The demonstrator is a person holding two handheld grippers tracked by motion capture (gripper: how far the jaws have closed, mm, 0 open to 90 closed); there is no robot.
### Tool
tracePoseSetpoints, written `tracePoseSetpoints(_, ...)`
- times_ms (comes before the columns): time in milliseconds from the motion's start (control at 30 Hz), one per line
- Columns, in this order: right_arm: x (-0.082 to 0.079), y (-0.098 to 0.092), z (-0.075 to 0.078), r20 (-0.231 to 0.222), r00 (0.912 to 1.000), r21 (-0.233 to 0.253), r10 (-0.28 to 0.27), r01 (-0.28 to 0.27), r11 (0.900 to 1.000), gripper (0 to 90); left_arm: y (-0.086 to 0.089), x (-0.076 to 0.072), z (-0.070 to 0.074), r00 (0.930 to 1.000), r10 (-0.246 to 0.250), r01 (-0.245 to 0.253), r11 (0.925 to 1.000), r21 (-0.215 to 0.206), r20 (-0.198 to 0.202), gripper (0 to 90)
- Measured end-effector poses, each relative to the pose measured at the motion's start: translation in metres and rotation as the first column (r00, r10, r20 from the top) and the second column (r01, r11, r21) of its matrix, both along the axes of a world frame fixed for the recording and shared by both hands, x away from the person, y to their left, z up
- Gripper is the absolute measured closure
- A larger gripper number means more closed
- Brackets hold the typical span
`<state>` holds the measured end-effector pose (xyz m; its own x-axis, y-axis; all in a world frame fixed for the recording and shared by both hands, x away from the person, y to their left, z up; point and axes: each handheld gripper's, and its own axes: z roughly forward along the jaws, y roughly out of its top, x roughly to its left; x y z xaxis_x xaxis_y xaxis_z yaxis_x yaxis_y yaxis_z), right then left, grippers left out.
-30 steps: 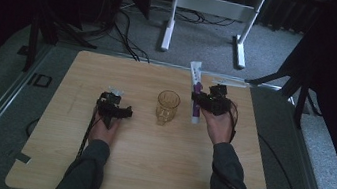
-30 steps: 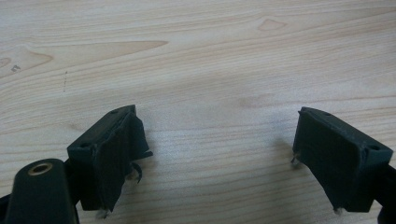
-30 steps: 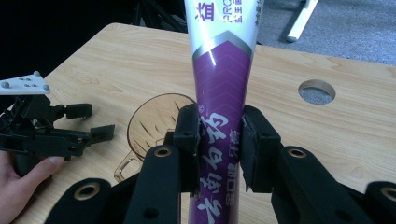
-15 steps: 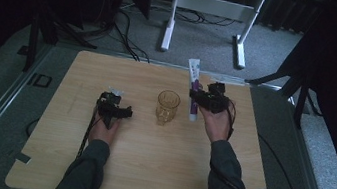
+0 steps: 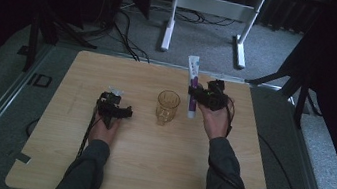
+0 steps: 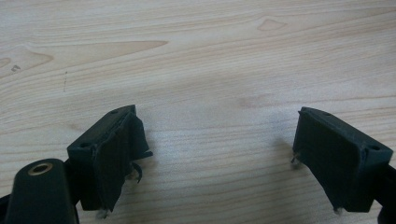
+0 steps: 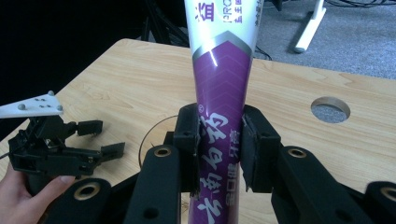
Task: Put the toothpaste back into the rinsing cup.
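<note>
Risk first: the toothpaste tube (image 5: 191,89) is pinched at its lower-middle only, so it is judged likely to swing or slip through the pads if tilted fast. The glass mug (image 5: 167,107) stands just to the left of the right claw (image 5: 195,95), near the tube's lower end; a low or sideways move could clip its rim and tip it. If the tube is meant for the mug, a bad line-up would land the cap end on the rim instead of inside.

Right claw: closed narrow onto the tube, both pads (image 7: 188,140) pressed against the purple body, tube held roughly upright with the white top above the claw. The tube's bottom end is lifted off the worktop (image 5: 143,182), as far as can be judged from the high view.

Left claw (image 5: 122,113): jaws spread wide, nothing between them, bare wood seen under it in the left gripper view. It is held low over the worktop, well left of the mug, touching nothing.

A round cable hole (image 7: 330,109) is seen in the worktop beyond the right claw.
</note>
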<state>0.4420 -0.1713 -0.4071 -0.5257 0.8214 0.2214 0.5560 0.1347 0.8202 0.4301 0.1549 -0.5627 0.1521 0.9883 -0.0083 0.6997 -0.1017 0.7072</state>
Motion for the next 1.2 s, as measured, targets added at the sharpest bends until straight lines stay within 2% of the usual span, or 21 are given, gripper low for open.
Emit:
tracePoseSetpoints(267, 0.004, 0.0, 0.001, -0.005, 1.0, 0.028, -0.003, 0.003, 1.0, 71.0, 0.0, 0.0, 0.0, 1.0, -0.001, 0.001, 1.0, 0.002, 0.0, 14.4)
tracePoseSetpoints(500, 0.006, 0.002, 0.0, -0.001, 1.0, 0.026, -0.006, 0.006, 1.0, 71.0, 0.0, 0.0, 0.0, 1.0, 0.0, 0.0, 1.0, 0.001, 0.0, 14.4)
tracePoseSetpoints(733, 0.008, 0.001, 0.001, -0.004, 0.9999, 0.057, -0.012, 0.012, 0.998, 71.0, 0.0, 0.0, 0.0, 1.0, 0.0, 0.0, 1.0, 0.001, 0.0, 14.4)
tracePoseSetpoints(1200, 0.013, 0.003, 0.005, 0.002, 0.9998, 0.075, -0.02, 0.02, 0.997, 71.0, 0.0, 0.0, 0.0, 1.0, 0.0, 0.0, 1.0, 0.001, 0.0, 14.4)
